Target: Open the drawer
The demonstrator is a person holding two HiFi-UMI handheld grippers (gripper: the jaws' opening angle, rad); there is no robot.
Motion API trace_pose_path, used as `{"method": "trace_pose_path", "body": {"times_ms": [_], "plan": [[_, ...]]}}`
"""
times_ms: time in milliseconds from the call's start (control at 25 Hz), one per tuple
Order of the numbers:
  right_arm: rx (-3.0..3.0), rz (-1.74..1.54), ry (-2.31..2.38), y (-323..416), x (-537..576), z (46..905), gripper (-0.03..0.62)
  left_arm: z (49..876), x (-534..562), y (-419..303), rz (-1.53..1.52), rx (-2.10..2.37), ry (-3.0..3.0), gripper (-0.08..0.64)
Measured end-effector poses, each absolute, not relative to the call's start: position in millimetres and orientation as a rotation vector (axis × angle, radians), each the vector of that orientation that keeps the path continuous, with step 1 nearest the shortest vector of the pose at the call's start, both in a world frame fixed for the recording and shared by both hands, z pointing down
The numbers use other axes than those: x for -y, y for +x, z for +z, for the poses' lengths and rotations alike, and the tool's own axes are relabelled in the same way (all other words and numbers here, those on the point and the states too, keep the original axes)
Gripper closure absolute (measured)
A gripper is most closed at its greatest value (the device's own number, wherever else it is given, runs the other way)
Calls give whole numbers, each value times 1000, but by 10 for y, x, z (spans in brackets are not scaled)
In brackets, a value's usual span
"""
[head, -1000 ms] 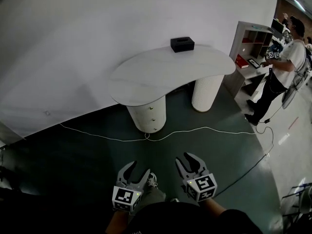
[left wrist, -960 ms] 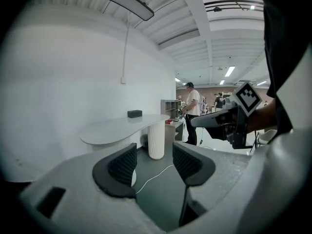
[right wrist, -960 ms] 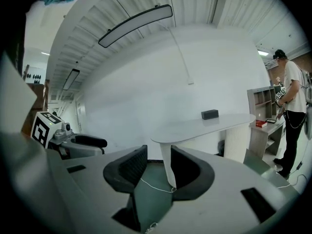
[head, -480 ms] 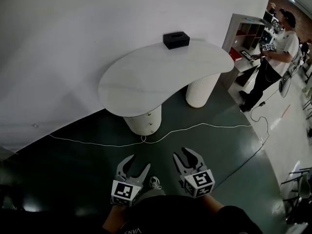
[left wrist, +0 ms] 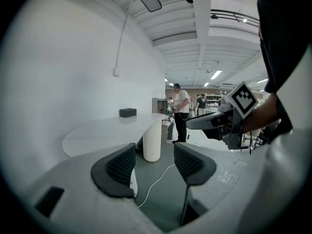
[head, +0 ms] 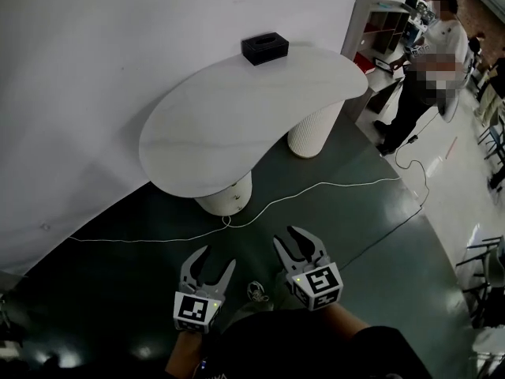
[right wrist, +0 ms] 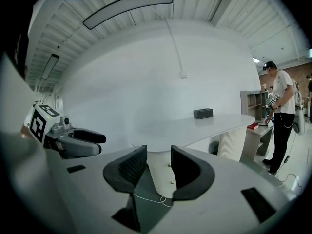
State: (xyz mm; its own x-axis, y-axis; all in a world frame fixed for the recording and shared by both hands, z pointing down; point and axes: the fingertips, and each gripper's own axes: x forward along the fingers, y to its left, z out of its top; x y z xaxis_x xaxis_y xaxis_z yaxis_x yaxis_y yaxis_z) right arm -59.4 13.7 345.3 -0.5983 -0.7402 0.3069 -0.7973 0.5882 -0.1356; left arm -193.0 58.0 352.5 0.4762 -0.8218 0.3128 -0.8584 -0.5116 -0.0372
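Observation:
A white kidney-shaped table (head: 237, 109) stands against the wall. Under its near left end is a round white drawer pedestal (head: 225, 198); the right gripper view shows two small knobs (right wrist: 169, 165) on its front. My left gripper (head: 217, 257) and right gripper (head: 293, 242) hover side by side over the dark floor, well short of the pedestal, and point toward it. Both are open and empty. The left gripper's jaws have just been opening, with nothing between them. My right gripper (right wrist: 159, 162) frames the pedestal between its pads.
A black box (head: 264, 47) sits at the table's far edge. A ribbed white column (head: 314, 129) holds up the table's right end. A white cable (head: 316, 189) snakes across the floor before the pedestal. A shelf unit (head: 379, 34) and a standing person (head: 422, 69) are at the far right.
Both grippers and the head have moved forward toward the table, which now sits larger and further left in the head view. The left jaws stand a little wider.

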Motion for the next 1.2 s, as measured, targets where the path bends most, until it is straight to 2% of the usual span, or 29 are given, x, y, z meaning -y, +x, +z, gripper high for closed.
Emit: {"method": "trace_pose_path", "body": {"times_ms": [320,1040,1200], "plan": [[2637,364,1172,-781,283,3788,454,3830,-247,-1921,424,1471,2514,318],[2655,479,1081,-1023,1260,4915,454,4487,273,-1752,681,1303,2466,318],[2686,453,1058,-1100,1356,5122,443,4542,418,-1689,607,1333,2486,318]]}}
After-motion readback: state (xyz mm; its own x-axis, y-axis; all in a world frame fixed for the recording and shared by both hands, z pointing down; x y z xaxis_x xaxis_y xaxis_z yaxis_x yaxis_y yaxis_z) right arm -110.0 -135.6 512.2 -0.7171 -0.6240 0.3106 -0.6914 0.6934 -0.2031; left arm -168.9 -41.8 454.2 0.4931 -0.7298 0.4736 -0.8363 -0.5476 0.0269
